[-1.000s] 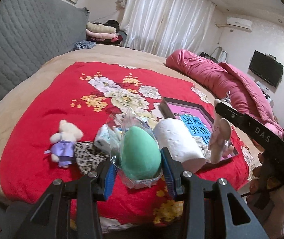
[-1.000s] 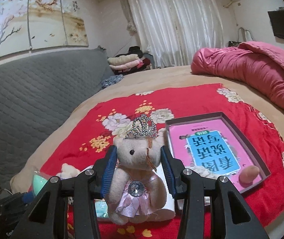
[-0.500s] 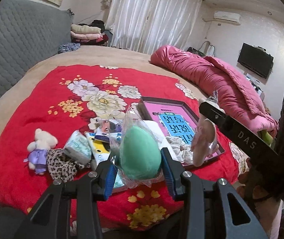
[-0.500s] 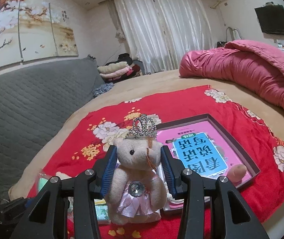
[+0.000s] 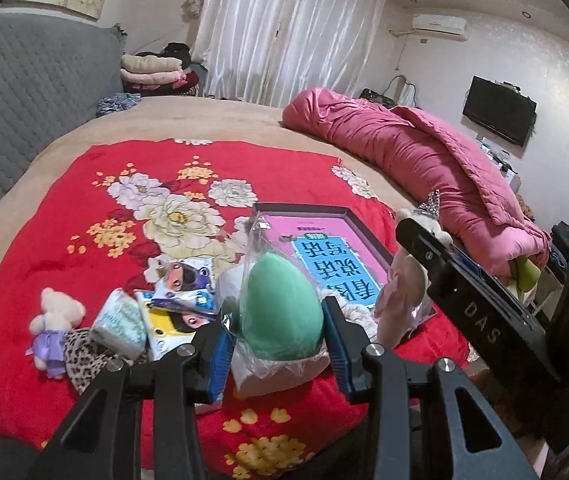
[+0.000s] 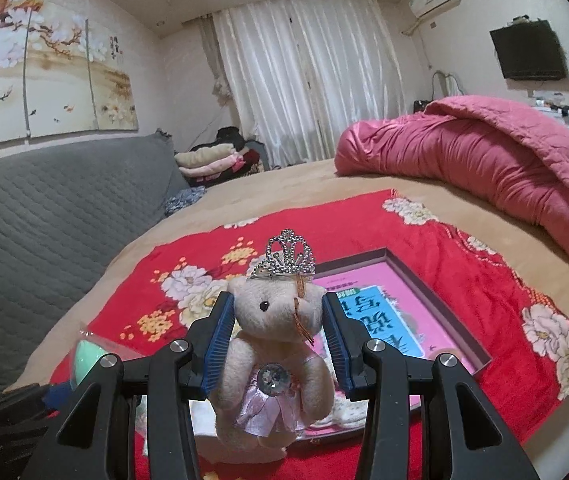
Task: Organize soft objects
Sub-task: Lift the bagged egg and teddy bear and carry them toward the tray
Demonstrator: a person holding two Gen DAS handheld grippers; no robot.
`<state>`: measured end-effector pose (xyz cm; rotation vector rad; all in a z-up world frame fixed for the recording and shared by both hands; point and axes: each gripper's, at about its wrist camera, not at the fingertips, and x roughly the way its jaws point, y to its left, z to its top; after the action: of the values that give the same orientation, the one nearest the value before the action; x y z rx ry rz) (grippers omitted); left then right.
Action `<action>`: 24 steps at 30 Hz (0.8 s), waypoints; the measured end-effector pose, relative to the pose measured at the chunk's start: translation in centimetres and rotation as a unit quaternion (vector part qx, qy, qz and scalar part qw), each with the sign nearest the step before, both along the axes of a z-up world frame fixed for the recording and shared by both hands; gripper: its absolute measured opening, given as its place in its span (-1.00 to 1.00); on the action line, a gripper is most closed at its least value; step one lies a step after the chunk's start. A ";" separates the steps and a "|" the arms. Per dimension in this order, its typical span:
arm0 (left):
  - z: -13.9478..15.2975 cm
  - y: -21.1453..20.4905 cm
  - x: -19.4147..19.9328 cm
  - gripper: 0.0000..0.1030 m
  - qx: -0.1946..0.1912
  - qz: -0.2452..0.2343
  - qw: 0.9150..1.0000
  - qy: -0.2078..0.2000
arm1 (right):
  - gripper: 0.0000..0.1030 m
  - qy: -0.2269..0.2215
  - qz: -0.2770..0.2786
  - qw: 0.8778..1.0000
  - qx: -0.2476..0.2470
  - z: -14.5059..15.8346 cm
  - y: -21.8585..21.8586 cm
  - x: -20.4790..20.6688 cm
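While left gripper (image 5: 276,346) clamps bagged green egg (image 5: 280,312), right gripper (image 6: 276,344) clamps crowned bear (image 6: 274,356), tissue packs (image 5: 120,322) beside.

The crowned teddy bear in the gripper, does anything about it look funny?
Yes. The beige plush teddy bear in the right gripper wears its silver tiara tilted toward one ear, and a thin golden thread dangles loose across its face. The jaws squeeze its head at both sides.

We are in a home bedroom: a wide bed (image 6: 292,184) with a grey quilted headboard (image 6: 52,200), a rumpled pink duvet (image 6: 484,152), white curtains (image 6: 308,76), a wall television (image 6: 528,50), an air conditioner (image 5: 438,22) and folded clothes (image 6: 208,160).
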<state>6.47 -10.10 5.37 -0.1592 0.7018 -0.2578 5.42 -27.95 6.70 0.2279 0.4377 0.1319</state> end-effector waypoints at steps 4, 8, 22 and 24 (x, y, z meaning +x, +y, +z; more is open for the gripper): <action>0.2 -1.1 0.6 -0.18 0.006 -0.011 1.000 -0.002 | -0.11 -0.007 -0.013 1.000 0.000 0.1 -0.8 -0.1; 0.1 -2.1 1.4 -0.18 0.008 -0.021 1.000 0.003 | -0.10 -0.015 -0.034 0.999 0.008 0.1 -2.2 -0.2; -0.7 -6.1 4.5 -0.18 0.019 -0.053 0.998 0.017 | -0.10 -0.008 -0.074 0.997 0.008 -0.6 -5.4 0.2; -0.8 -6.5 4.9 -0.18 0.019 -0.055 0.998 0.019 | -0.10 -0.007 -0.078 0.997 0.006 -0.8 -5.6 0.3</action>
<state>11.39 -16.63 4.55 -0.0888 0.7540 -0.3475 5.74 -33.60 5.91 0.2718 0.4041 -0.0165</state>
